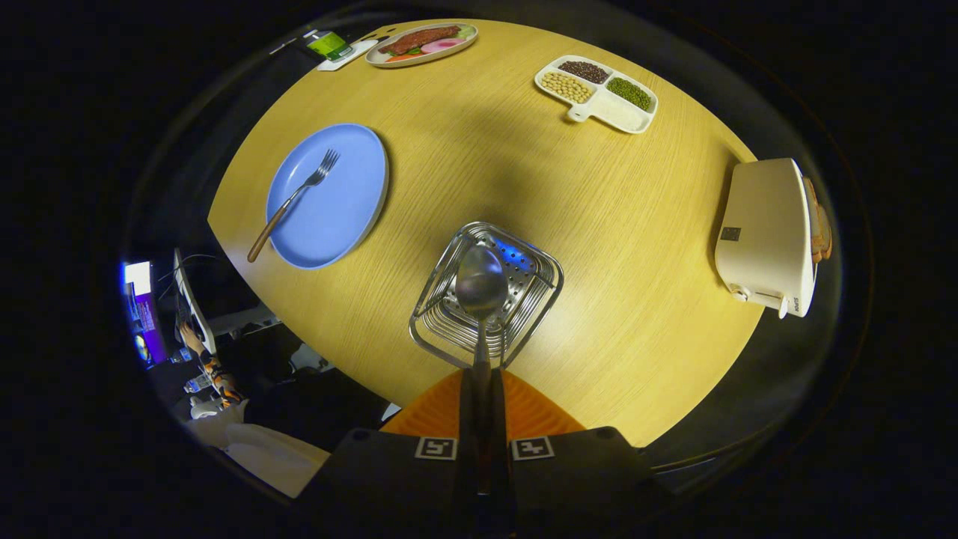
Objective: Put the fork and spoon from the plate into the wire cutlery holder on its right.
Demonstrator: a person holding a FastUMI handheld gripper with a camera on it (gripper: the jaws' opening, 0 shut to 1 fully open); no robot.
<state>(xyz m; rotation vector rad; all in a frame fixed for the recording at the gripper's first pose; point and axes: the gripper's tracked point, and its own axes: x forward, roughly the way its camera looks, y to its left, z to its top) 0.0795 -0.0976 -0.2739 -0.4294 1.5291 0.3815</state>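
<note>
While the silver metal spoon (481, 288) is clamped by the gripper (483, 408) above the square wire cutlery holder (524, 299) at frame centre, its rim could be struck if released off-centre.

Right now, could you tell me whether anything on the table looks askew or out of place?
Nothing stands out. The gripper holds the spoon over the wire holder; the fork lies on the blue plate.
</note>
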